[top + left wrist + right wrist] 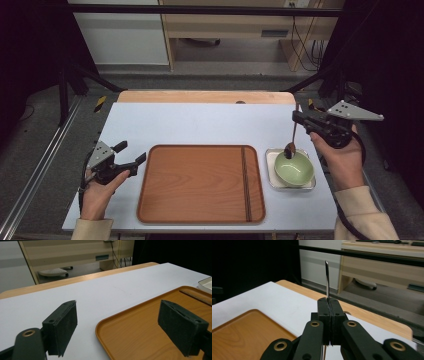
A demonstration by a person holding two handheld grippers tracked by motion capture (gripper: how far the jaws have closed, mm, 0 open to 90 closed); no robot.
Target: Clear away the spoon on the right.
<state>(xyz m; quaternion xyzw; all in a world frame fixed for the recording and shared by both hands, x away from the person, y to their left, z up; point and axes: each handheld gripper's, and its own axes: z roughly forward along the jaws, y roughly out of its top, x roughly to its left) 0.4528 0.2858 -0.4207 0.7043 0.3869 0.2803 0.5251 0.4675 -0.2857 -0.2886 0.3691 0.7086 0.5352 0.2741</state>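
Observation:
A green bowl [294,169] sits in a small white square dish [270,156] at the right of the table. A dark wooden spoon [292,136] hangs with its head just over the bowl's far rim. My right gripper [296,118] is shut on the spoon's handle [327,280], whose thin end sticks up past the closed jaws in the right gripper view. A wooden tray [200,182] lies in the middle with a pair of dark chopsticks [245,182] along its right side. At the tray's left, my left gripper [131,153] is open with nothing between its pads [63,327].
The white tabletop [200,122] has bare room behind the tray and at its left. A wooden strip [205,96] edges the far side. Black frame bars and cabinets stand beyond. The tray's corner [105,326] lies between the left jaws' line of sight.

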